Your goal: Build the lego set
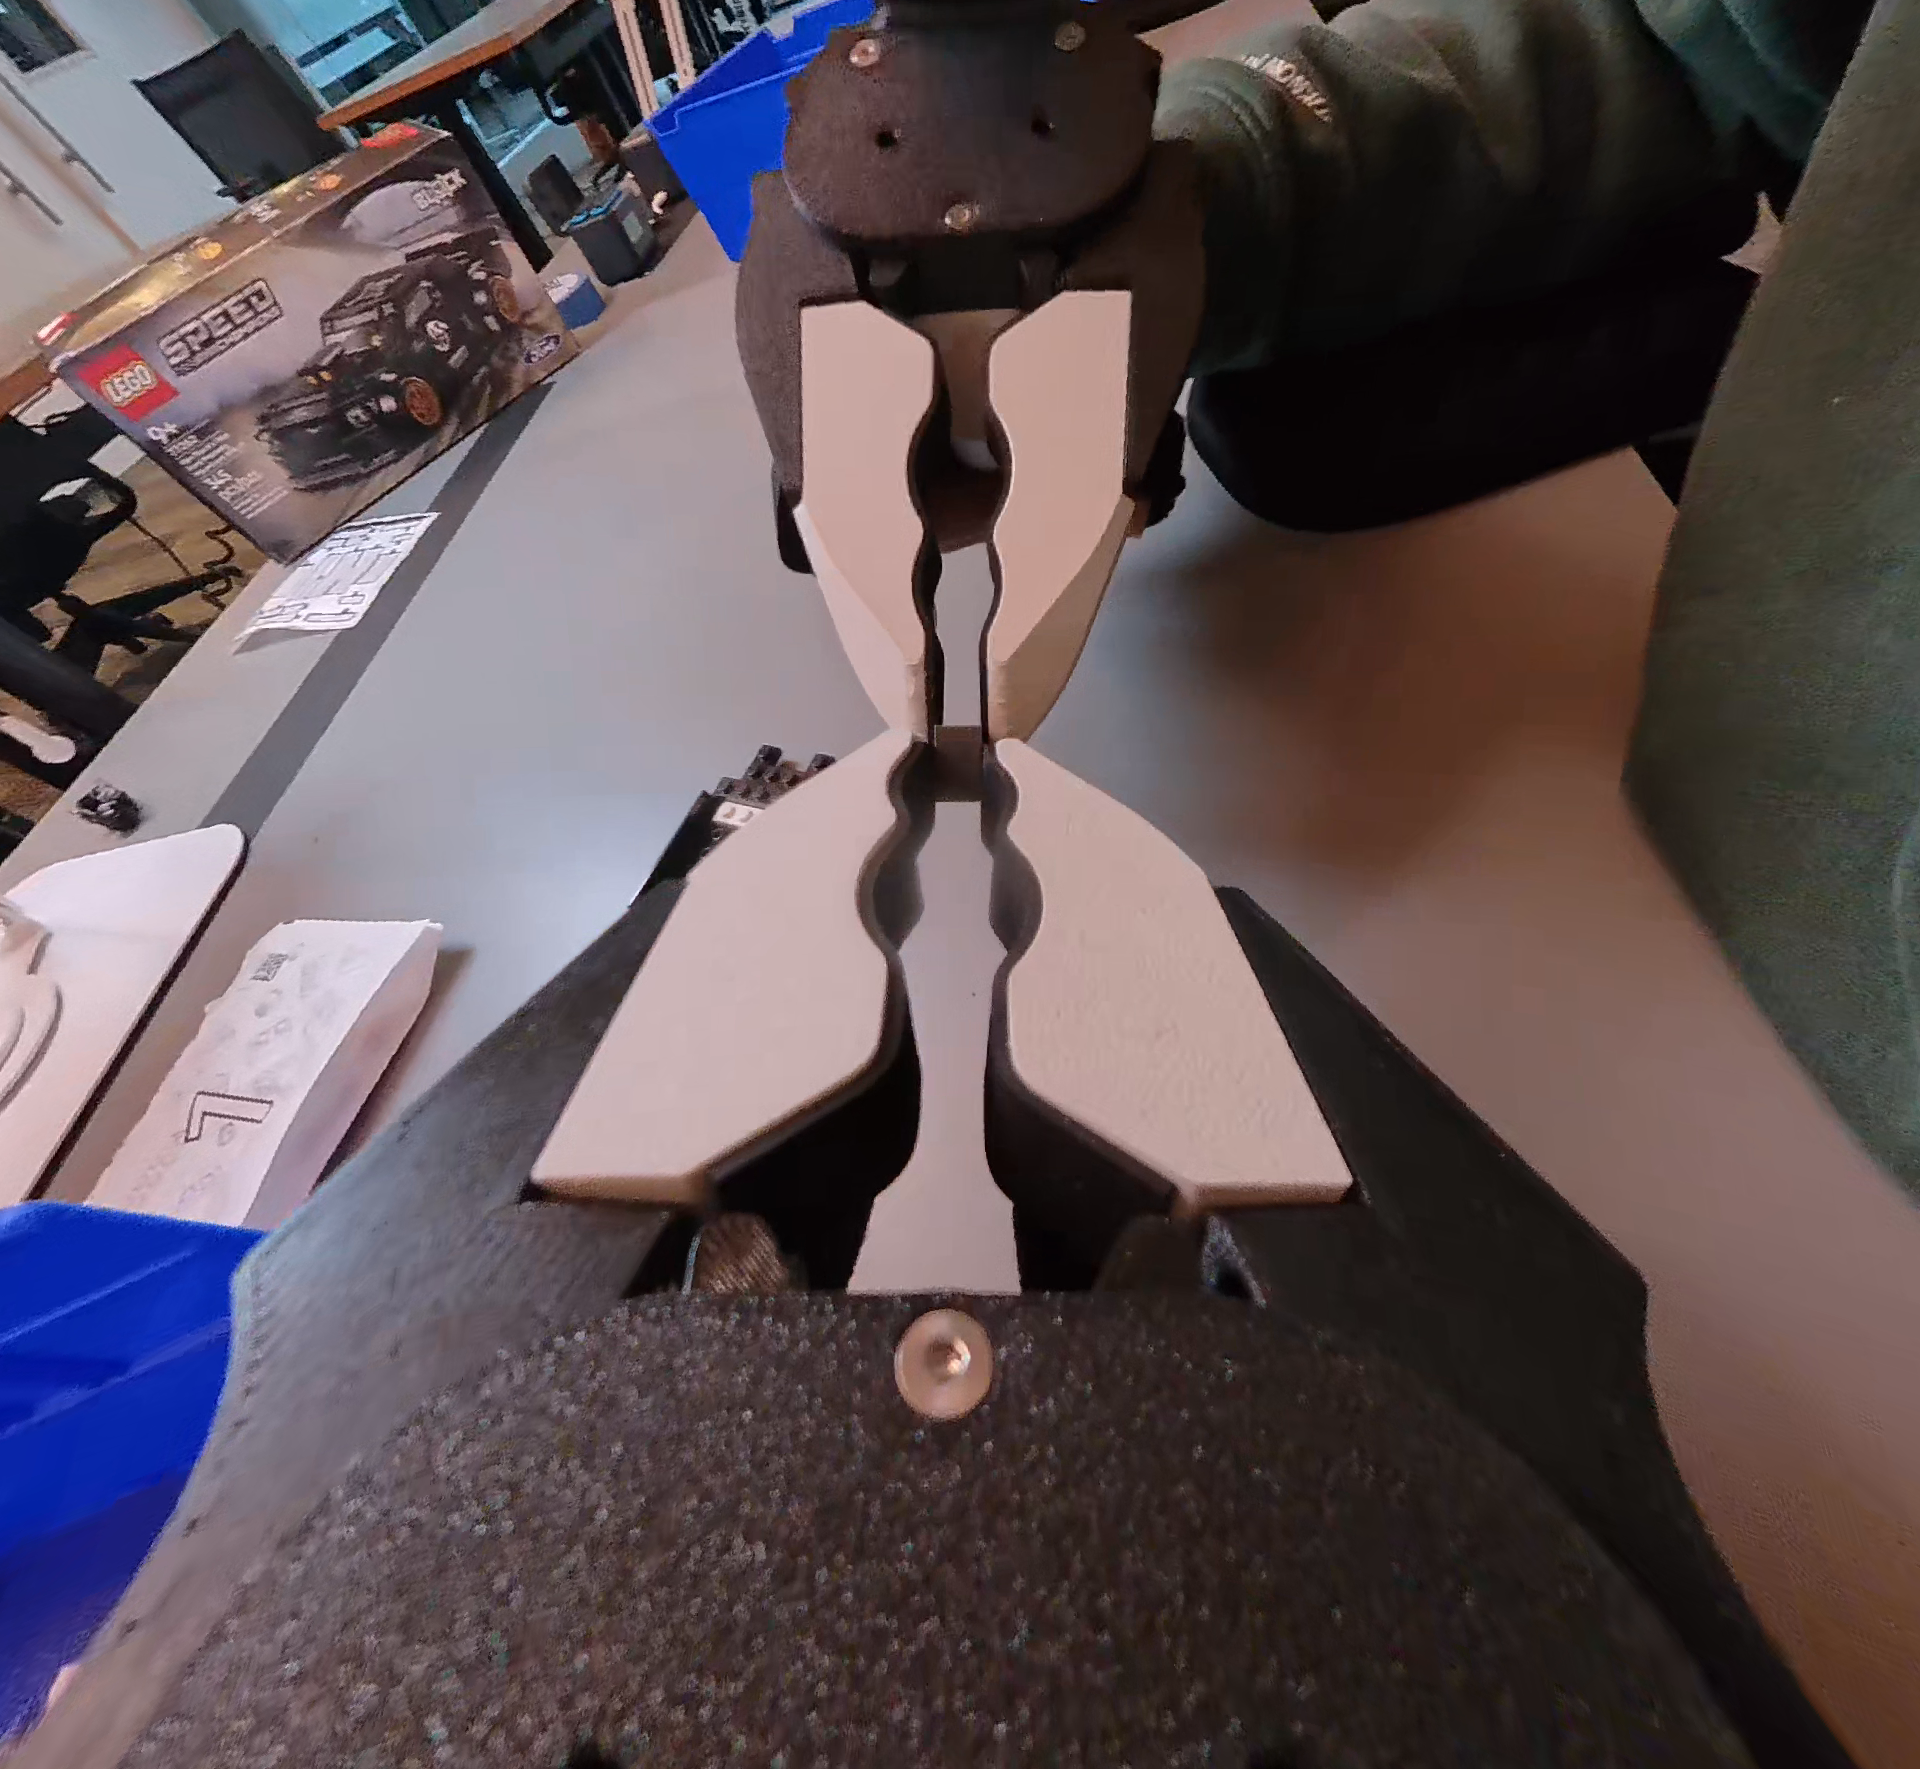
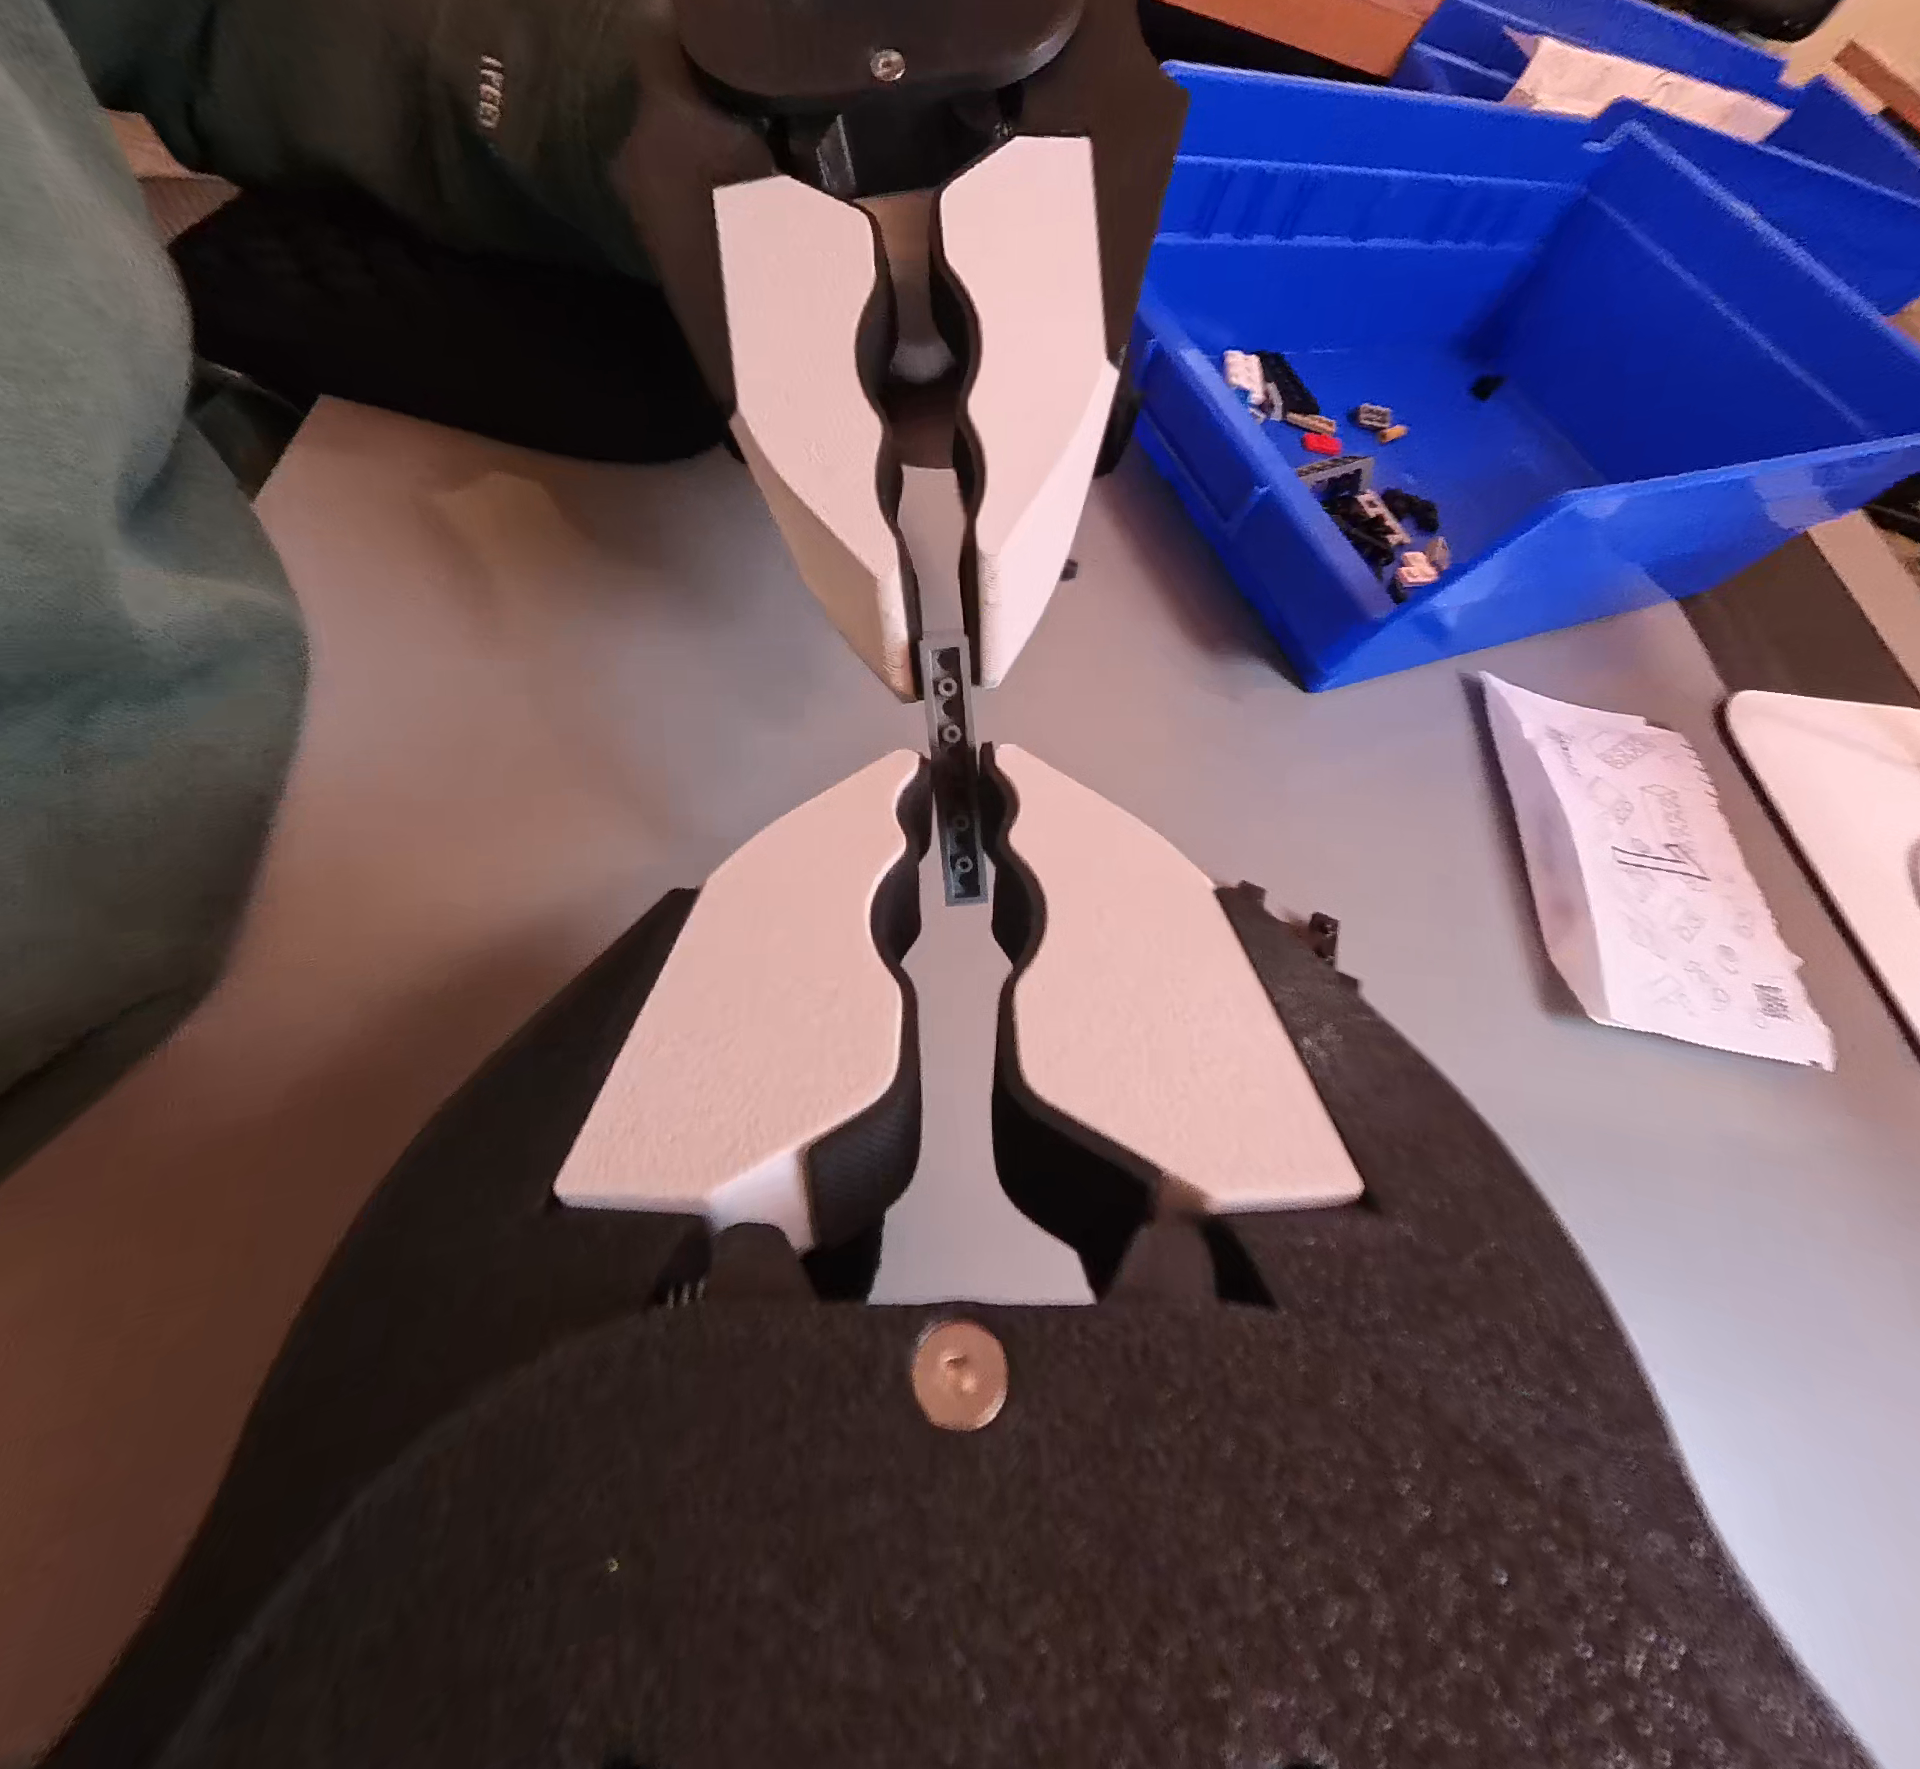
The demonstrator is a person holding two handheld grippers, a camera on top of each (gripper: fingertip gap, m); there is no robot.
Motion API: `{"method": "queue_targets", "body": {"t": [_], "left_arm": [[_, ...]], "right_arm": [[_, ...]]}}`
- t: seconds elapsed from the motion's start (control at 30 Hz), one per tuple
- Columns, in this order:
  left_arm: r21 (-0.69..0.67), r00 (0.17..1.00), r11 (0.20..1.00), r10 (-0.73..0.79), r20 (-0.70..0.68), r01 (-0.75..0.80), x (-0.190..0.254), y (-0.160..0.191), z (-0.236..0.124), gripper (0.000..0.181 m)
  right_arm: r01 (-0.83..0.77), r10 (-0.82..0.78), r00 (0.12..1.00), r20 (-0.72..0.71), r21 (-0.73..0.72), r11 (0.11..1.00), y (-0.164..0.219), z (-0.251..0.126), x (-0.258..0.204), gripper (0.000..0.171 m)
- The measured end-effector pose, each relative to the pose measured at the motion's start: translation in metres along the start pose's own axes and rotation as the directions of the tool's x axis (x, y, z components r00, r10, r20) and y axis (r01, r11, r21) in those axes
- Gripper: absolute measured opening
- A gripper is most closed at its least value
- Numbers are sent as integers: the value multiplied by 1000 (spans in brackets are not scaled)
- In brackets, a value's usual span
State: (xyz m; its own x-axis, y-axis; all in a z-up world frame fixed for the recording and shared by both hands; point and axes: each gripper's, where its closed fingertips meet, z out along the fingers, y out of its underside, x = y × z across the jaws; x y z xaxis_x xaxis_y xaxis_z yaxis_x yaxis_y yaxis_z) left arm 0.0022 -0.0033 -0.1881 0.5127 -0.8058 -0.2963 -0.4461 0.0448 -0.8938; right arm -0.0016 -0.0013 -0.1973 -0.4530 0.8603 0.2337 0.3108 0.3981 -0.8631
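My two grippers meet tip to tip a little above the grey table [image 1: 582, 680]. A long thin dark grey studded plate [image 2: 948, 717] bridges them. My left gripper [image 1: 956, 755] is shut on one end of the plate [image 1: 958, 769], seen end-on there. My right gripper [image 2: 956, 772] is shut on the other end, which runs back between its white fingers [image 2: 821, 940]. The right gripper [image 1: 961, 711] faces me in the left wrist view; the left gripper [image 2: 948, 670] faces me in the right wrist view. A black brick assembly [image 1: 764, 779] lies on the table just behind my left finger.
A blue bin [image 2: 1558, 597] with several small bricks stands right of the grippers. A printed paper bag [image 2: 1642, 888] and a white tray [image 2: 1849, 836] lie beside it. A toy car set box [image 1: 312, 348] and a sheet [image 1: 332, 576] are at far left. A person's green sleeve [image 1: 1455, 161] borders the table. The tips of both grippers are at nearly the same place.
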Motion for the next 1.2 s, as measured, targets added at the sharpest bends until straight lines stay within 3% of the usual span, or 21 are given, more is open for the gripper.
{"method": "queue_targets", "body": {"t": [0.1,0.2,0.33,0.4,0.43,0.5,0.6,0.7,0.83,1.0,1.2], "left_arm": [[2,996,997,-83,39,83,-12,-2,-3,9],[46,963,965,-259,78,257,-27,-6,-5,9],[118,863,864,-499,71,490,-40,-11,-7,9],[143,779,771,-627,-9,621,-39,-14,-6,9],[153,759,748,-651,-24,646,-39,-14,-6,9],[126,798,792,-603,2,598,-39,-7,-4,9],[-71,888,886,-456,53,459,-25,26,5,8],[-162,924,909,-377,66,383,-17,43,12,18],[-114,926,919,-376,31,377,-16,33,10,14],[-55,922,921,-385,22,386,-21,24,5,17],[37,886,887,-456,-86,460,-12,1,3,14]], "right_arm": [[15,-15,995,-102,-3,1000,-5,-1,13,8],[62,-63,965,-255,-13,998,-11,-4,29,8],[178,-192,872,-451,-75,981,-19,-13,46,7],[255,-281,805,-523,-122,959,-25,-19,52,8],[276,-300,813,-498,-124,953,-25,-18,48,8],[223,-244,851,-465,-99,970,-19,-16,47,7],[-4,4,958,-287,0,1000,-4,-10,40,8],[-261,268,960,-76,92,961,1,-5,31,8],[-414,409,910,63,136,900,0,-4,27,8],[-510,482,857,183,154,847,-4,-3,20,8],[-593,523,790,319,186,783,-17,-4,12,8]]}}
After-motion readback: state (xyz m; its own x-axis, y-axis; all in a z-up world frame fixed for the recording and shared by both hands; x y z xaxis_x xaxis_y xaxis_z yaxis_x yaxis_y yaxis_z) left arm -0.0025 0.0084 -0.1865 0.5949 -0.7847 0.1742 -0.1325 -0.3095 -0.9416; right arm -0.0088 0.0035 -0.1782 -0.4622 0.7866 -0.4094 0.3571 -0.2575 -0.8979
